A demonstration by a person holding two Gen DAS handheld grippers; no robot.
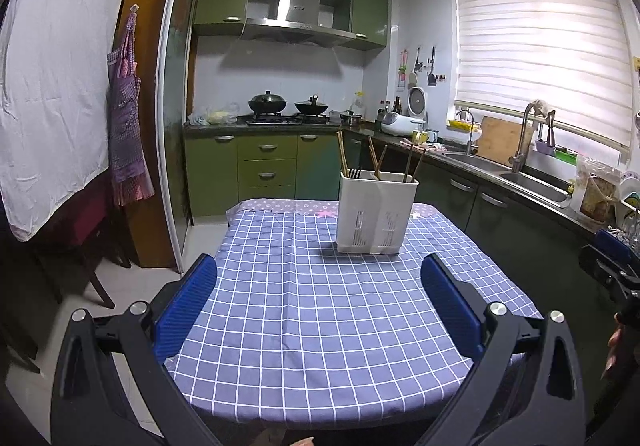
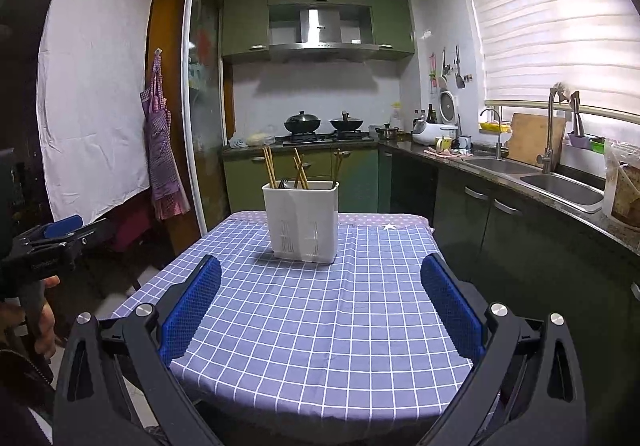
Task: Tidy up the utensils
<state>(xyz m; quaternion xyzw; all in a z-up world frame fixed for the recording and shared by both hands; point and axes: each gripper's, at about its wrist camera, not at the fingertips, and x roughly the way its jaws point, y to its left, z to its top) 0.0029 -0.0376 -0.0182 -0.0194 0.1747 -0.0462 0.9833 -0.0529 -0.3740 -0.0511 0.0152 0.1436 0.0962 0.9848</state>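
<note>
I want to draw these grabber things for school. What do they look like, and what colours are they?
Each hand-held gripper has a black plastic frame with slot-shaped cut-outs and round silver bolts. The left hand-held gripper and the right hand-held gripper each carry two flat fingers with bumpy bright blue pads. No cables show. The person's hand wears a dark sleeve.

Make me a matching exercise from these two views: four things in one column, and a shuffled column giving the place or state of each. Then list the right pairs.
Things
1. white utensil holder
2. chopsticks
3. left gripper
4. purple apron

Place or state
A. hanging by the door frame
B. open, holding nothing
C. standing on the checked tablecloth
D. sticking up out of the holder

Pairs: 1-C, 2-D, 3-B, 4-A
</note>
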